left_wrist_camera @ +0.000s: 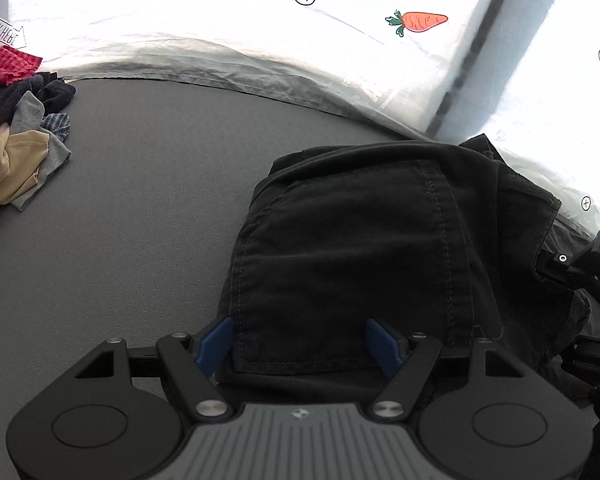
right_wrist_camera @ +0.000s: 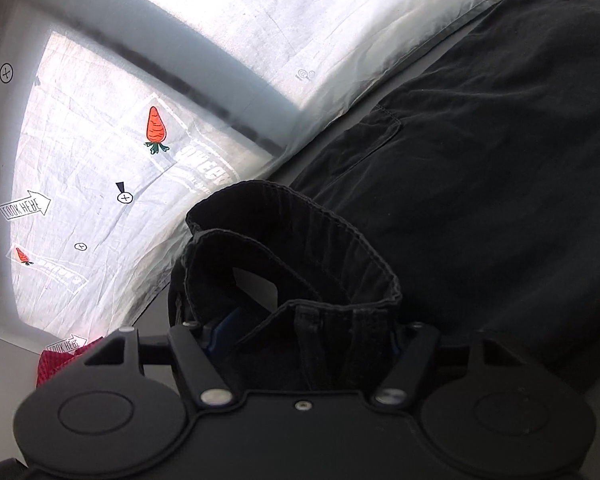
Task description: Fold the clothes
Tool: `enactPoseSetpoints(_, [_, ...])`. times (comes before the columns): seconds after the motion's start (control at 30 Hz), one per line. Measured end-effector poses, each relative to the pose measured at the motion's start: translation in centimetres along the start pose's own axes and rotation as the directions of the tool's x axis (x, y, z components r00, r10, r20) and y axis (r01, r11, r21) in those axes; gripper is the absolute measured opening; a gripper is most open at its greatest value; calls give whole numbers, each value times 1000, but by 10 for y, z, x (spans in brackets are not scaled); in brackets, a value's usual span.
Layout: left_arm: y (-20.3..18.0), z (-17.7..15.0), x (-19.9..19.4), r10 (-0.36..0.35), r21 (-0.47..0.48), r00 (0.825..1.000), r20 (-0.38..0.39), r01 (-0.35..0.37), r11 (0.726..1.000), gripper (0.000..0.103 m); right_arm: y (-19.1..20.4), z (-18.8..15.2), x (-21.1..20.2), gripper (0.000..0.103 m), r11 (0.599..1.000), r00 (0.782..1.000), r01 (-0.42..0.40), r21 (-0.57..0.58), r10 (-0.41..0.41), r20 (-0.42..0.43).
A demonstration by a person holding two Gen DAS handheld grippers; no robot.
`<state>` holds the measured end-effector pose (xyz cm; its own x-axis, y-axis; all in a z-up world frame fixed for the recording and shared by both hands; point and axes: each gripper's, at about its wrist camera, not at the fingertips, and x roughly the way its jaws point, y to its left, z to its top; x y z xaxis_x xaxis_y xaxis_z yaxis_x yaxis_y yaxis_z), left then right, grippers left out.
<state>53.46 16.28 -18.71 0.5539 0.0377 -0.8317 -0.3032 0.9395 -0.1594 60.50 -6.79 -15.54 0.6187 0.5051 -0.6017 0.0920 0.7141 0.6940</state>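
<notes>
Left gripper point(left_wrist_camera: 300, 340) rests with jaws spread over the black trousers point(left_wrist_camera: 360, 240) on the grey desk point(left_wrist_camera: 140, 200), pinning the fold, while the right gripper point(right_wrist_camera: 304, 332) clutches the bunched hem to carry it across.

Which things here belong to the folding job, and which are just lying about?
In the job:
- black cotton trousers
- left tongs
- right tongs

Lying about:
- heap of red, beige and grey clothes
- white carrot-print sheet
- grey table
</notes>
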Motion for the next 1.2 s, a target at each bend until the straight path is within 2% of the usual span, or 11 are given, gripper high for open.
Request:
enactPoseSetpoints(0.07, [-2,1,-1,6,7,1000,-3,-6,1000,74,5,1,-2,26,1000,1000,17,-17,-16,20])
enactPoseSetpoints(0.17, [-4,2,-9,-9,8,1000,-2,9,1000,74,5,3,-15,21,1000,997,-12,8,11,72])
enactPoseSetpoints(0.33, [-24,5,-42,-61,87,995,83,54,995,74,10,12,-61,17,997,978,-80,-10,80,194])
enactPoseSetpoints(0.43, [-41,4,-59,-98,153,987,127,78,985,74,-4,24,-91,17,998,956,-66,4,62,285])
enactPoseSetpoints(0.5, [-51,0,-58,-112,193,987,117,88,977,75,-21,35,-97,17,1000,958,23,1,-22,287])
enactPoseSetpoints(0.63, [-63,-21,-25,-79,218,997,14,75,973,76,-65,42,-70,22,969,958,244,-36,-235,162])
enactPoseSetpoints(0.8, [-53,-42,-1,-50,202,998,-49,58,978,94,-93,29,-55,31,950,941,311,-37,-302,153])
enactPoseSetpoints(0.9, [-45,-38,-5,-57,140,995,-80,68,988,94,-89,36,-62,42,932,927,354,-81,-338,163])
enactPoseSetpoints(1.03, [-60,-40,-30,11,226,1000,-4,-10,974,93,-87,40,-86,52,927,917,362,-98,-335,216])
enactPoseSetpoints(1.13, [-72,-45,-52,-1,262,999,37,-8,965,93,-92,38,-110,70,921,908,376,-102,-344,238])
enactPoseSetpoints(1.2, [-81,-48,-67,-23,269,998,54,8,963,93,-95,35,-123,73,920,903,381,-90,-350,250])
